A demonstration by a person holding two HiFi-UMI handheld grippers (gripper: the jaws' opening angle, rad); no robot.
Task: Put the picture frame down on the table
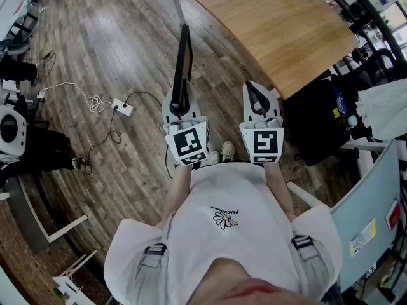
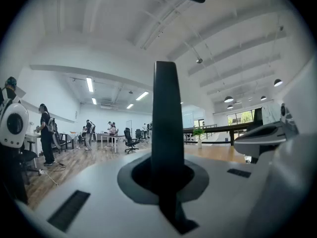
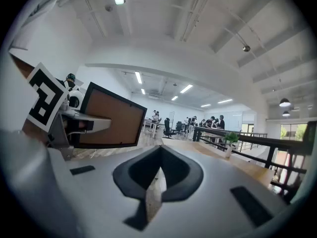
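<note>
Frame gripped, short of the table; placing not begun.
Left gripper [image 1: 180,101] jaws clenched on one edge of the picture frame [image 1: 184,56], which is upright and edge-on over the floor, just left of the wooden table [image 1: 280,30]; right gripper [image 1: 257,100] jaws closed on nothing, near the table's corner; carry-over and lowering are left to do; frame's front face unseen; table's far end cut off.

Tiny print above the daisy emblem [image 1: 224,219] on the person's white T-shirt [image 1: 254,196] possibly begins "PEA" but is too small to read; a yellow sticker [image 1: 363,236] and a red sticker [image 1: 392,215] on the grey panel [image 1: 369,189] are equally illegible.
</note>
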